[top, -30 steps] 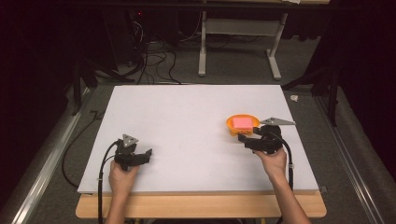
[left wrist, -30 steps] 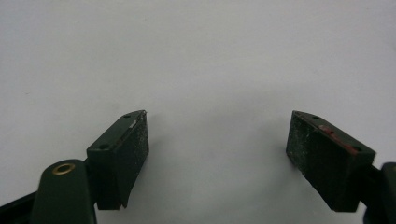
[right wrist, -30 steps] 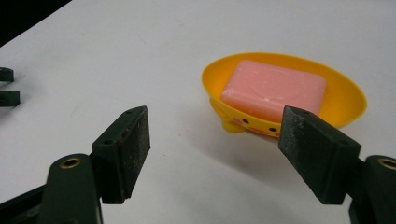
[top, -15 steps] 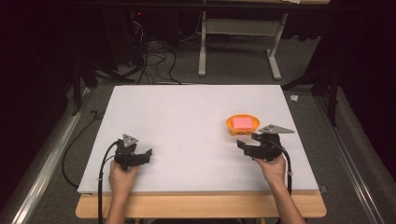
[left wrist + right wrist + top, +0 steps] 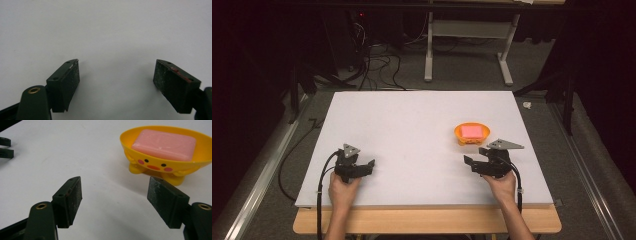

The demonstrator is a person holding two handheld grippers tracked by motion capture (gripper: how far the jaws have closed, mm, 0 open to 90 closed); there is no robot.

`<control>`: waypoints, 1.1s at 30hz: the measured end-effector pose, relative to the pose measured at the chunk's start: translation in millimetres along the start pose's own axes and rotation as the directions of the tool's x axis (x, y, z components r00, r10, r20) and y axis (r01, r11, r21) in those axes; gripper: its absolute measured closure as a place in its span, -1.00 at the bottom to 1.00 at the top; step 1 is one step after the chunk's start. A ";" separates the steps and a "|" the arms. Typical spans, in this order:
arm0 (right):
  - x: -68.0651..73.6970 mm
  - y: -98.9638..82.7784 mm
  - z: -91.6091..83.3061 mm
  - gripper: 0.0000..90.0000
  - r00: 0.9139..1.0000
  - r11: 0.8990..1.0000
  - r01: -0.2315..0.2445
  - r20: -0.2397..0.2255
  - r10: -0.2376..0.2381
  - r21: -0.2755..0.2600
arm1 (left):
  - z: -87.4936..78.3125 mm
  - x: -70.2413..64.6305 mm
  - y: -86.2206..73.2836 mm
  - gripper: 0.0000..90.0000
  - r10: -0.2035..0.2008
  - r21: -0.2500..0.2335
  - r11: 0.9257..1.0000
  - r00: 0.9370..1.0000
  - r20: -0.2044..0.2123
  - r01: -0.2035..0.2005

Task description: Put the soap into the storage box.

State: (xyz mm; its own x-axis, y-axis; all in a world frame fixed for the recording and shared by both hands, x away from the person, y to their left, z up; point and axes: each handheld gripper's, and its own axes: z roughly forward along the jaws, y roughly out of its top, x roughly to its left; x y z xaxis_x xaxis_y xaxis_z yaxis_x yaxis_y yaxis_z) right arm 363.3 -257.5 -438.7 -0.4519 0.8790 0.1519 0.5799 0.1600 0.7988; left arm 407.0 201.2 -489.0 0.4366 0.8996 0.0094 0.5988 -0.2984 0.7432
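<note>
An orange soap dish [image 5: 472, 135] with a little face and feet stands on the right part of the white board, with a pink bar of soap [image 5: 471, 131] lying in it. My right gripper [image 5: 469, 163] rests just in front of the dish, apart from it. In the right gripper view the dish [image 5: 160, 167] and soap [image 5: 165, 145] lie beyond the gripper [image 5: 115, 192]. Its jaws have just been closing a little but still stand apart, with bare board between them. My left gripper [image 5: 368, 165] sits at the front left, open [image 5: 116, 75] over bare board.
The white board [image 5: 422, 115] lies on a wooden table whose front edge [image 5: 427, 222] shows below the hands. Cables [image 5: 377, 65] and a table frame [image 5: 467, 50] stand on the dark floor behind. The left gripper's jaws [image 5: 5, 146] show at the right gripper view's far left.
My right hand has drawn back from the soap dish toward the front edge and sunk a little. The left hand has kept still.
</note>
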 end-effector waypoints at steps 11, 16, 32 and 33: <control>3.6 -9.5 7.8 -0.36 0.999 0.999 0.031 0.011 -0.032 0.031 | 0.0 -0.1 0.0 -0.52 0.001 0.000 1.000 1.000 -0.001 -0.001; 4.7 -15.1 14.6 -0.35 0.998 0.997 0.051 0.027 -0.052 0.060 | 0.0 -0.2 0.0 -0.52 0.001 -0.001 1.000 1.000 -0.001 -0.001; 7.9 -30.6 36.0 -0.39 0.986 0.979 0.139 0.070 -0.151 0.150 | 0.1 -0.5 -0.2 -0.52 0.000 -0.005 1.000 1.000 -0.003 0.000; 7.7 -30.7 36.0 -0.39 0.986 0.979 0.140 0.069 -0.151 0.150 | 0.1 -0.5 -0.2 -0.52 -0.001 -0.004 1.000 1.000 -0.003 0.001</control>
